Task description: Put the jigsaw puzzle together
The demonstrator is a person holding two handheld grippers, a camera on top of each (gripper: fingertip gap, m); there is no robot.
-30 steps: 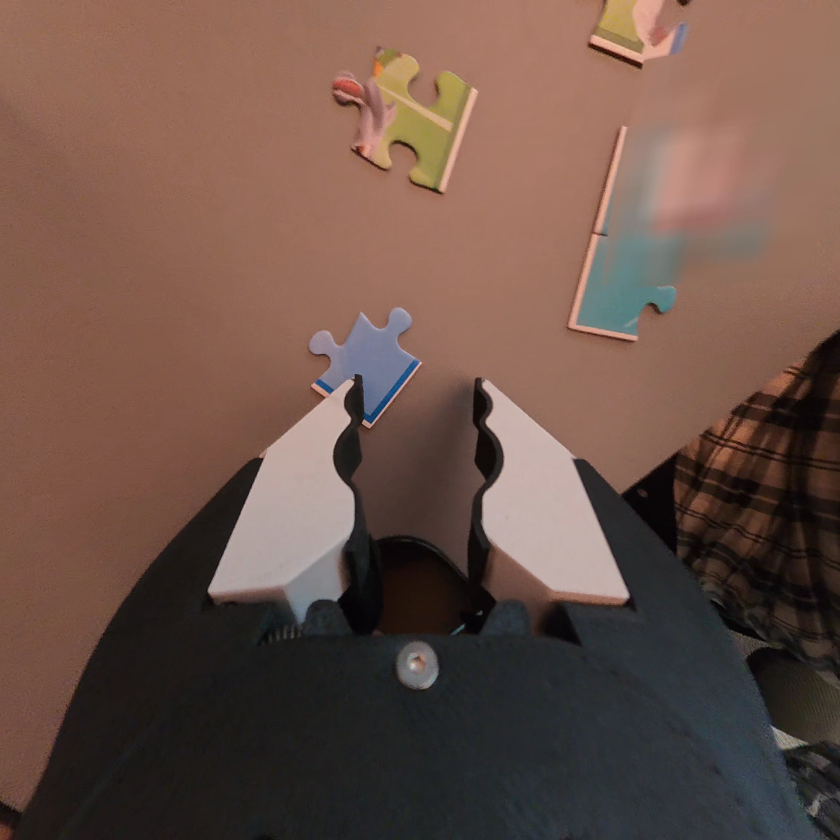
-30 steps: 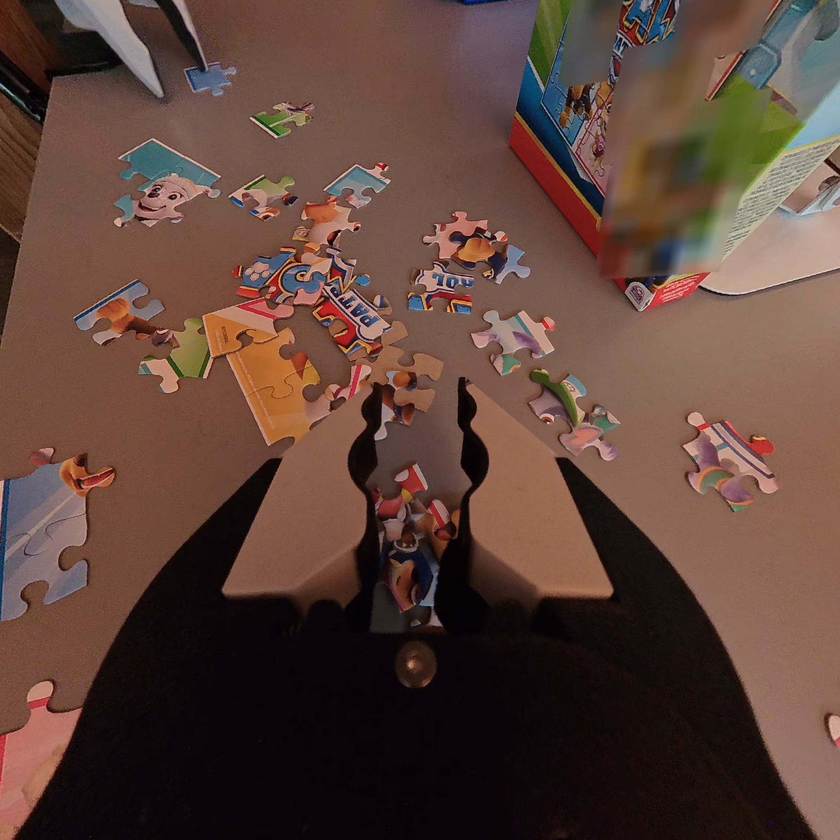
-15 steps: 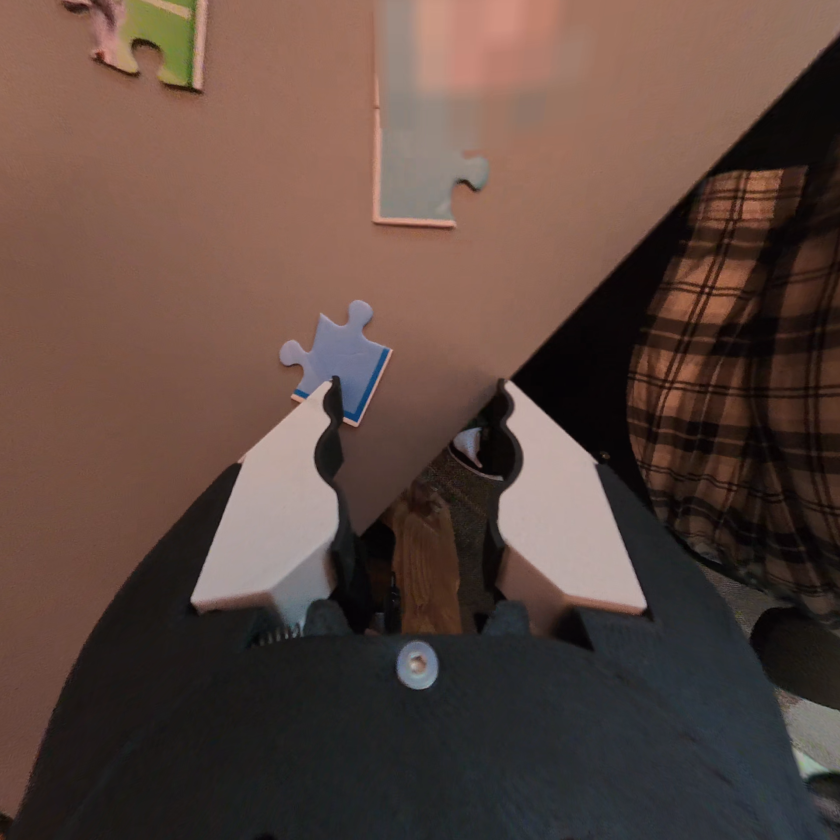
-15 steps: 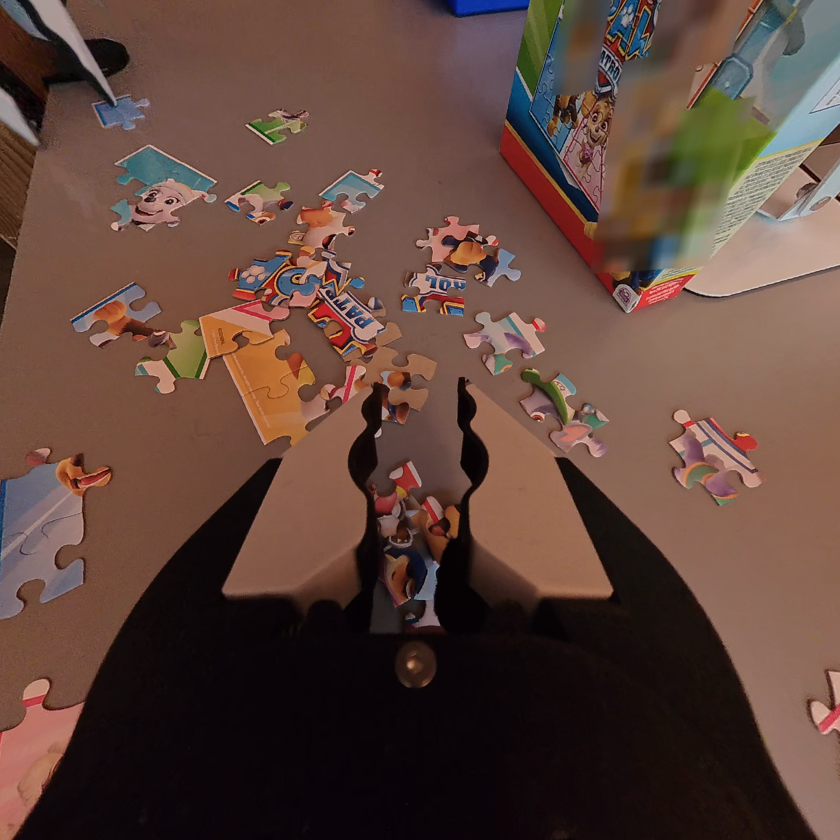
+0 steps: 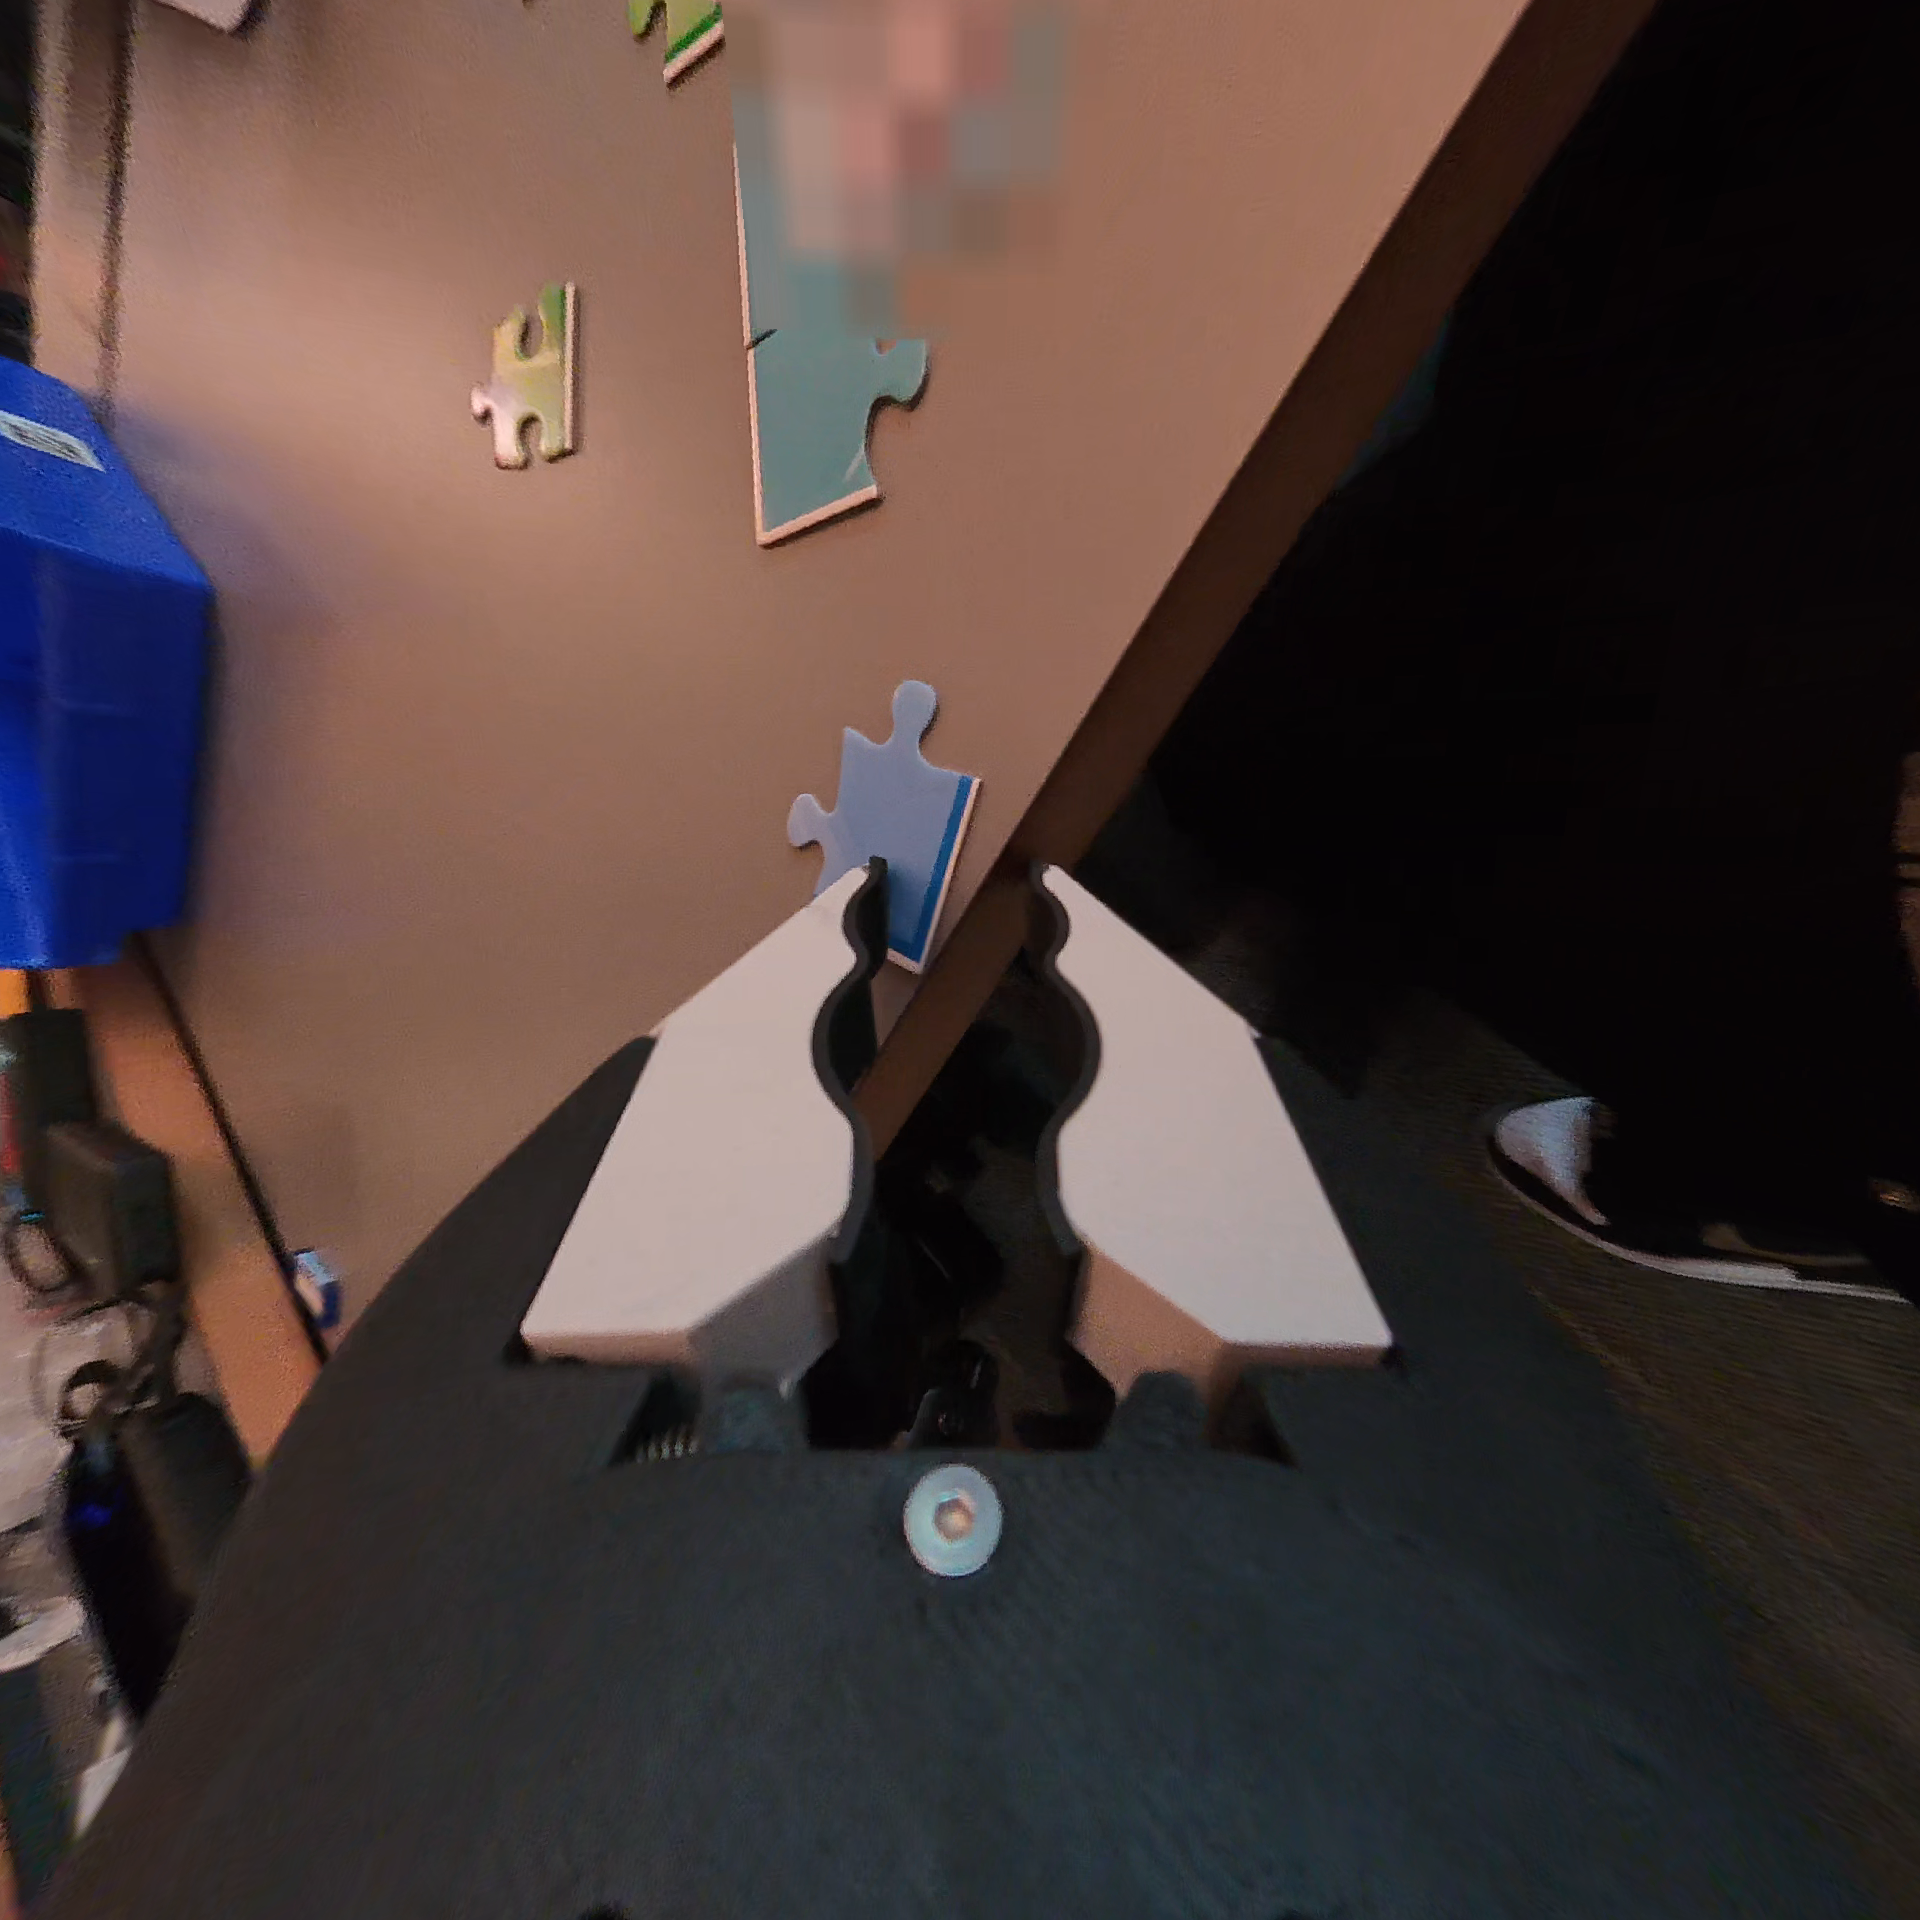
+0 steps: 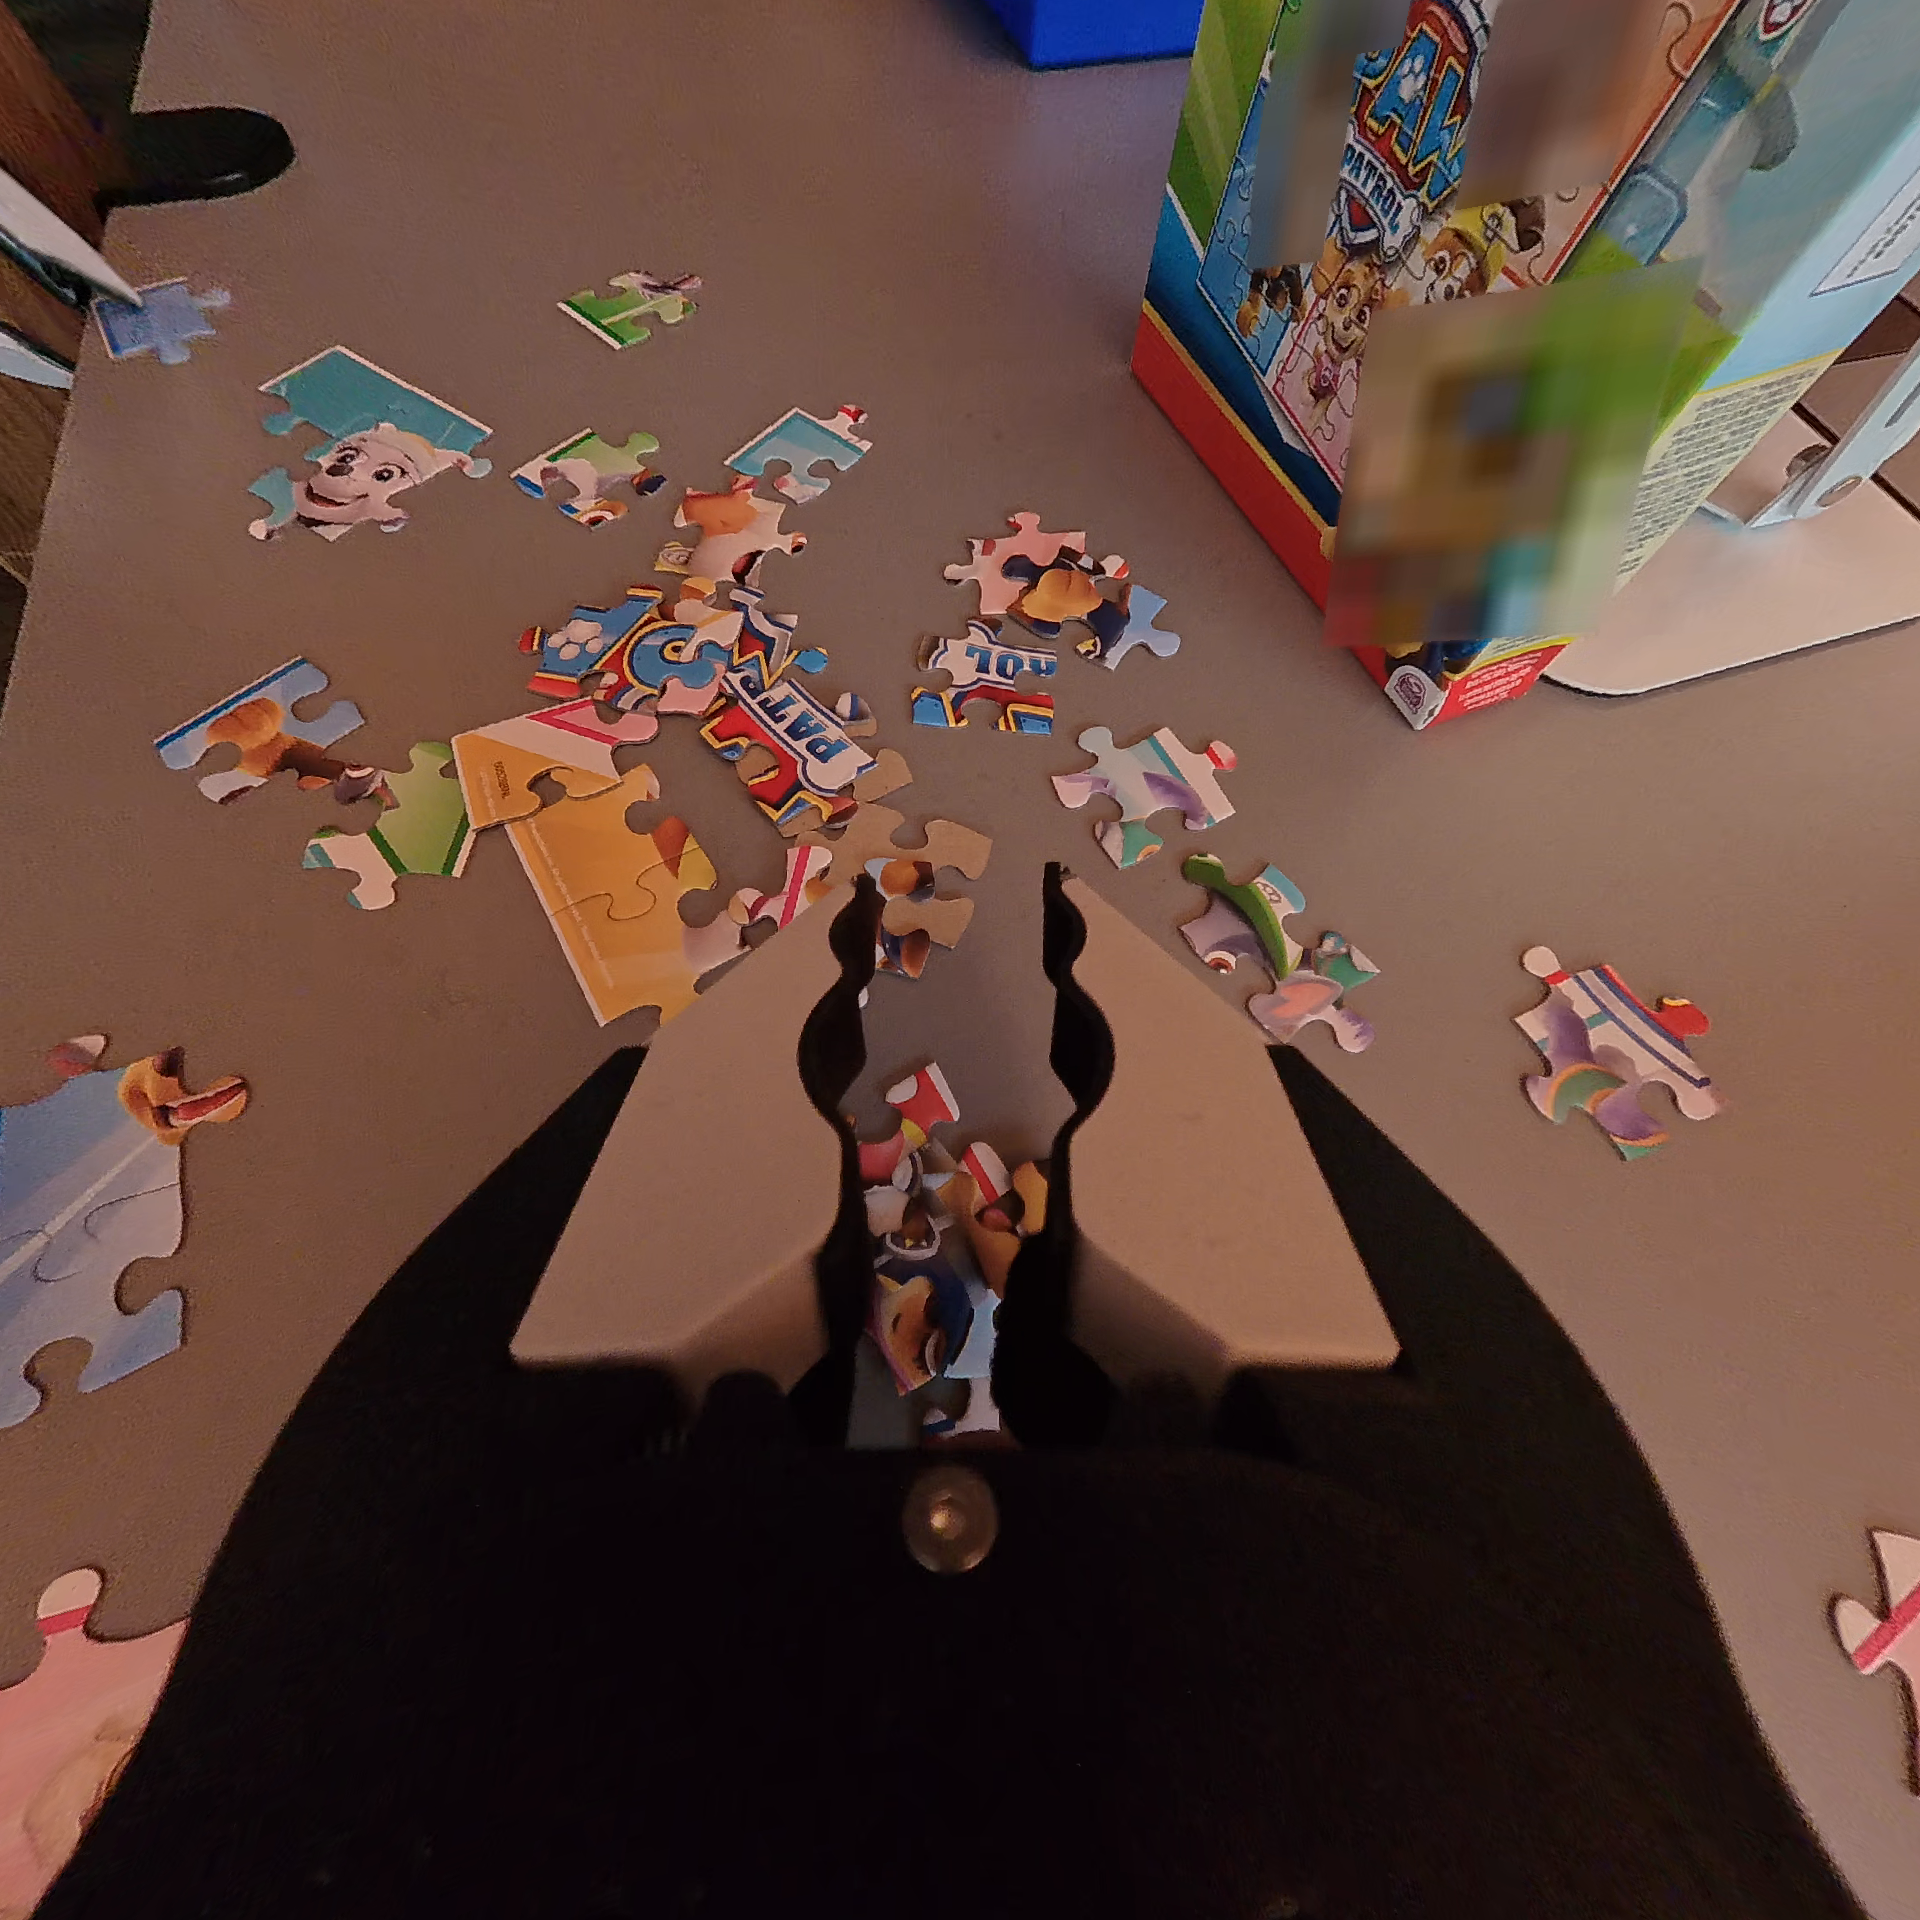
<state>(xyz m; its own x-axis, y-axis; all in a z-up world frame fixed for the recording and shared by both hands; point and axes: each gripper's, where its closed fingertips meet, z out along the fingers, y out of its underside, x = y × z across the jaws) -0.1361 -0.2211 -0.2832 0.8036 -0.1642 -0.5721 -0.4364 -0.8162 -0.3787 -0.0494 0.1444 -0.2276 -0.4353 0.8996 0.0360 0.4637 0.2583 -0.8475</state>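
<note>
The left hand-held gripper (image 5: 956,868) gapes empty astride the tabletop (image 5: 468,644) edge, its left finger over a blue puzzle piece (image 5: 888,805). The right hand-held gripper (image 6: 954,873) hangs parted, empty, scattered pieces (image 6: 727,675) at 12 o'clock.

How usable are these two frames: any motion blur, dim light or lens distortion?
Left wrist view: motion-smeared, worst at the blue box on the left edge; the light blue piece stays readable. Right wrist view: sharper, dim and warm-toned, the right claw body nearly black, the puzzle box leaning from wide-angle distortion.
</note>
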